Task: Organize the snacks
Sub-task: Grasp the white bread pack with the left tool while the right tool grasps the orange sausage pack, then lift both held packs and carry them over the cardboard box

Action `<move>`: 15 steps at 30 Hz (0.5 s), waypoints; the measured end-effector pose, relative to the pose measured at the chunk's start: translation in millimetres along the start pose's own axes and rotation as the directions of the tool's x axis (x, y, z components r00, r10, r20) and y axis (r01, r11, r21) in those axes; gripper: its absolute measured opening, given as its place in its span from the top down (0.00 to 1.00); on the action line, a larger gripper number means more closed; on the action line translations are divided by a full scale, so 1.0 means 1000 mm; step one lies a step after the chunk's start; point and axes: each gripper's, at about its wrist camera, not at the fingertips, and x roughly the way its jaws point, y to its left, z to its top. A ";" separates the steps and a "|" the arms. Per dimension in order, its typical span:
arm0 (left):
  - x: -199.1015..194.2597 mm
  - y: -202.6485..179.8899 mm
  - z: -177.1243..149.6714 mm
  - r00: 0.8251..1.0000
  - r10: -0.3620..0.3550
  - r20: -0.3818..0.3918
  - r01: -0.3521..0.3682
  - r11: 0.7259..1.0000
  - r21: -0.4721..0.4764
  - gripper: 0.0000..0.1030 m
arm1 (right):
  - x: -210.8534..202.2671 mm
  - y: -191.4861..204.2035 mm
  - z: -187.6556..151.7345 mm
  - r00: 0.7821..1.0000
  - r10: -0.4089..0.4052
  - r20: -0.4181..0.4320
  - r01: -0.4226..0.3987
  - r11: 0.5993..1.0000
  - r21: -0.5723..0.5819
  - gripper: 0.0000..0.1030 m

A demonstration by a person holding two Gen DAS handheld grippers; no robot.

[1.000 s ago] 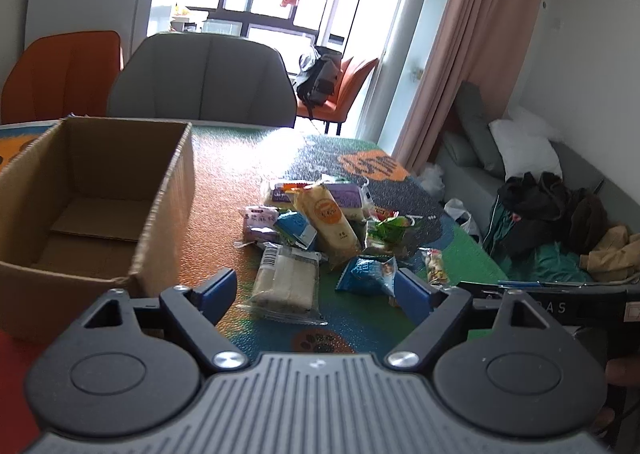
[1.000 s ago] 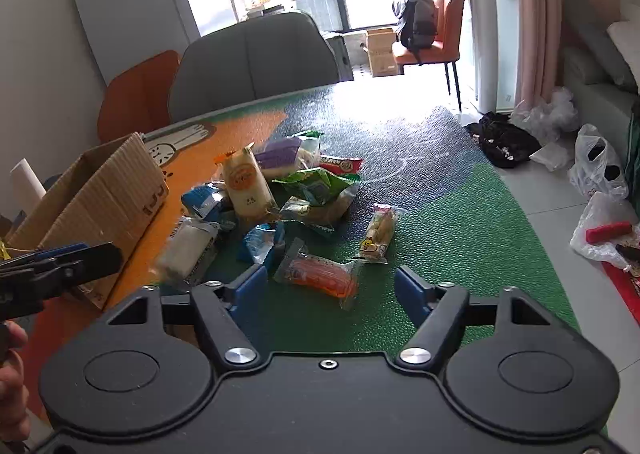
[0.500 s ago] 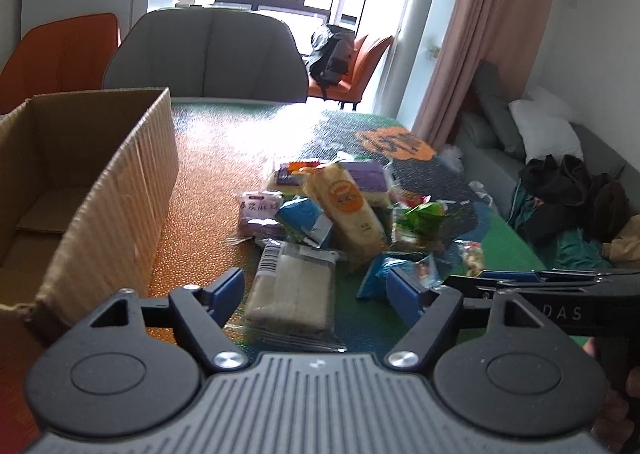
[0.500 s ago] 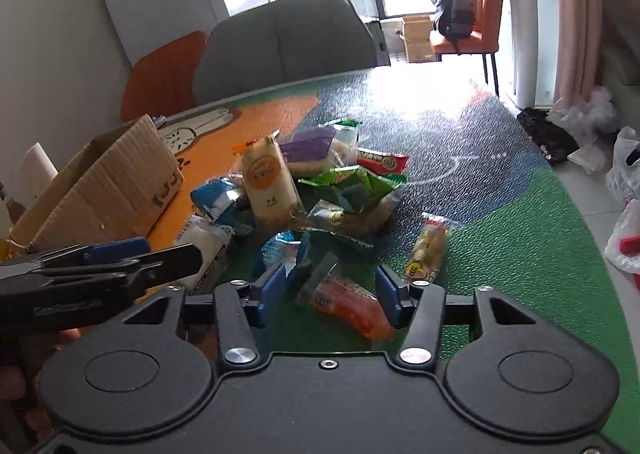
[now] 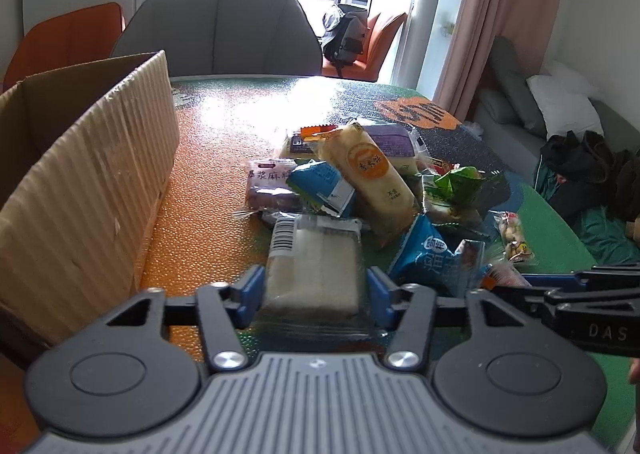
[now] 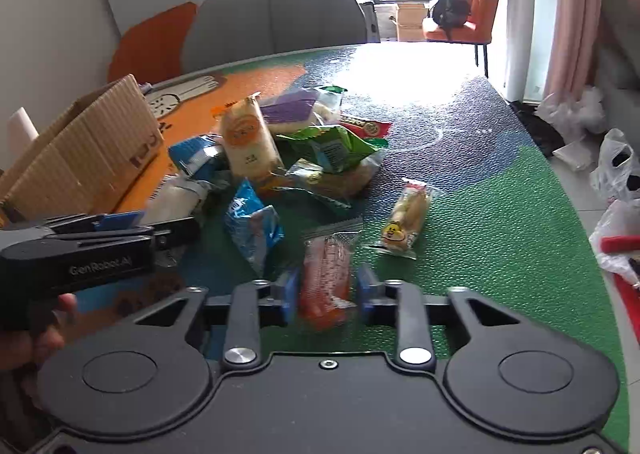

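A double pick-up is in hand — the left gripper (image 5: 314, 290) is being closed around the clear-wrapped white cake pack (image 5: 314, 262) and the right gripper (image 6: 327, 290) around the orange clear-wrapped snack (image 6: 326, 278), both lying on the table (image 6: 480, 214) — after which a lift to the open cardboard box (image 5: 92, 182) is called for.

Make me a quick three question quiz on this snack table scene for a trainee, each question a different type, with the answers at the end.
1. True or false: the cardboard box stands on the green part of the table.
2. Which packet lies between the right gripper fingers? A) orange-red packet B) green bag C) purple pack
3. Fill in: the white cake packet between the left gripper fingers has a ______ printed at its far left corner.

Key
1. False; it stands on the orange part, left of the snack pile.
2. A; the jaws are closing around it.
3. Barcode; those jaws are closing too.
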 end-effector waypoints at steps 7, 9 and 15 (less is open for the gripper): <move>-0.013 0.000 -0.003 0.999 -0.039 0.002 0.039 0.999 -0.016 0.55 | -0.009 0.000 -0.002 1.000 0.009 0.006 -0.010 0.999 0.030 0.83; -0.019 -0.002 -0.004 0.999 -0.047 0.013 0.048 0.999 -0.016 0.57 | -0.013 0.001 -0.003 1.000 0.009 0.017 -0.010 0.999 0.035 0.84; -0.037 -0.003 -0.007 0.997 -0.074 0.033 0.075 0.997 -0.019 0.61 | -0.024 0.004 -0.006 0.999 0.015 0.046 -0.017 0.998 0.054 0.84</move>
